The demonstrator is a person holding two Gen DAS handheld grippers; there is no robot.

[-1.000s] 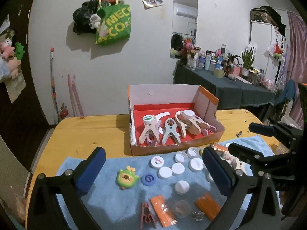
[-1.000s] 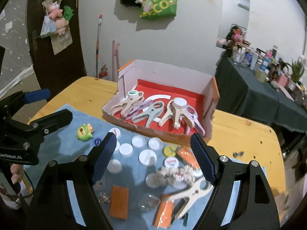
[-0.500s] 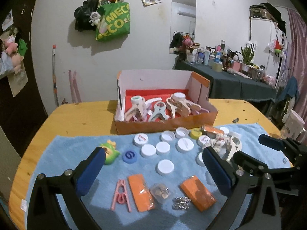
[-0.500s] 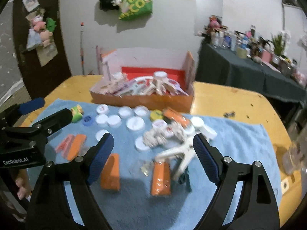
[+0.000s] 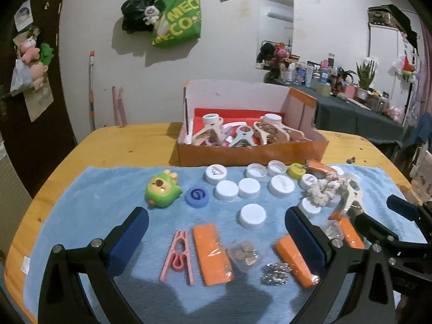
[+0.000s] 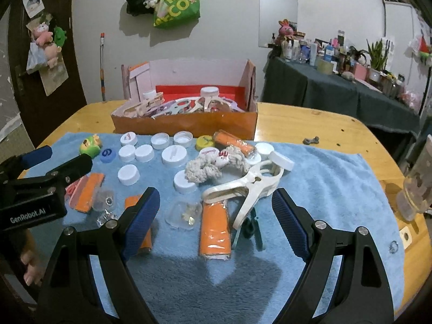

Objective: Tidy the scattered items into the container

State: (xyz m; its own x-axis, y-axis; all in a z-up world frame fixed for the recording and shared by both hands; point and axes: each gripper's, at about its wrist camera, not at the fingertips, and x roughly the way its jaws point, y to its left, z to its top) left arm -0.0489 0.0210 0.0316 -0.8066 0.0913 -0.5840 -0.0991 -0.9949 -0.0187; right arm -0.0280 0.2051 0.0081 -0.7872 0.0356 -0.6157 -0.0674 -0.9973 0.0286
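Wooden table (image 5: 113, 145), orange box (image 5: 251, 156) holding big clips (image 5: 240, 137)

Probably a home bedroom: toiletry-crowded side table (image 6: 337, 86), wall mirror (image 5: 275, 21), hanging shopping bag (image 5: 178, 24).

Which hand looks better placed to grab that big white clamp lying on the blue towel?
Right. The right gripper hangs open right over the big white clamp. From the left gripper, the clamp lies far off to the side, past the right gripper.
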